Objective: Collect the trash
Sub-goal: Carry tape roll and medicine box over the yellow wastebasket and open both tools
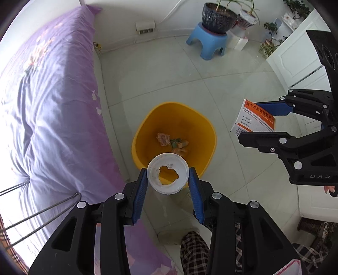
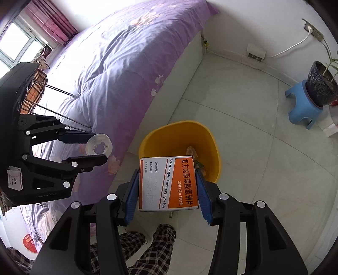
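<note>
The left hand-held gripper [image 1: 168, 179] was clamped on a white cap [image 1: 168, 173] with a torn hole through its middle, the blue pads [image 1: 141, 190] pressing its rim from both sides. It pointed steeply down, and the cap hung just over the near rim of the yellow bin [image 1: 147, 127]; through the hole the bin's yellow showed.

The right hand-held gripper [image 2: 169, 186] held a white-and-orange medicine box [image 2: 169, 184] at a middling width, jaws closed on its two long edges. The box's long axis ran along the fingers, its far end reaching over the bin's [image 2: 147, 139] near rim in the right wrist view. From the left wrist view the box [image 1: 256, 118] seemed off to the right of the bin, so how far it overlapped the opening was hard to judge.

Crumpled scraps [image 1: 163, 138] already lay at the bin's bottom. The cap looked nearer the opening, so the left hand probably needed the smaller move before letting go.

Left of the bin stood the bed [image 1: 52, 95]; beyond the bin, a blue stool [image 1: 208, 43] carried a pot [image 1: 218, 15].
</note>
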Tool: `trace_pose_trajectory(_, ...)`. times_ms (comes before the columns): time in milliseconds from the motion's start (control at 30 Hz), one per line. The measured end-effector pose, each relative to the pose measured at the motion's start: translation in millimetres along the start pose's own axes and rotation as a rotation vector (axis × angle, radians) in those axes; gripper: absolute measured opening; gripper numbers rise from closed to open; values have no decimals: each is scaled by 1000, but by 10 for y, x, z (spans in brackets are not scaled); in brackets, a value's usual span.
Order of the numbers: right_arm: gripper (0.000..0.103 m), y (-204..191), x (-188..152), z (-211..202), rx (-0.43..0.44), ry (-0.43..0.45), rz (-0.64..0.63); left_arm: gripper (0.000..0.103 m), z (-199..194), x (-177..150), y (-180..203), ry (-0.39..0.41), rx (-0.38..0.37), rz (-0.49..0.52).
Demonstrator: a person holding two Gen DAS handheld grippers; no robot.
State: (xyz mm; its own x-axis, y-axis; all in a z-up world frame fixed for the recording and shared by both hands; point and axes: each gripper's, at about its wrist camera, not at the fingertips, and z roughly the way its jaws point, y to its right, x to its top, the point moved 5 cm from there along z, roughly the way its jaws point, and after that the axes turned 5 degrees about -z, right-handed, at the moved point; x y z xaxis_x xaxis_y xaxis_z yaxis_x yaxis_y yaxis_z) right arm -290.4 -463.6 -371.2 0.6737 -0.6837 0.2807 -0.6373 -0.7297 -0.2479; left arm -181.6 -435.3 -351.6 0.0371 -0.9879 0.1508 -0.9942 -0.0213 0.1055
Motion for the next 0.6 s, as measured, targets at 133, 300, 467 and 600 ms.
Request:
trace_pose_trajectory(133,52,128,-40,298,3,-44,6,39,338,37,-44,-62,3,-15)
trace_pose_trajectory(300,52,264,-86,597,16,-93,31,39,551,67,-14,-103,5,-8)
trace_pose_trajectory(467,54,295,-61,748,6,-125,15,42,609,104,-13,-108,0,-14)
trace_pose_trajectory(600,63,326,-53,754,-6,-130,10,60,597,118,-19,-97,-2,-31)
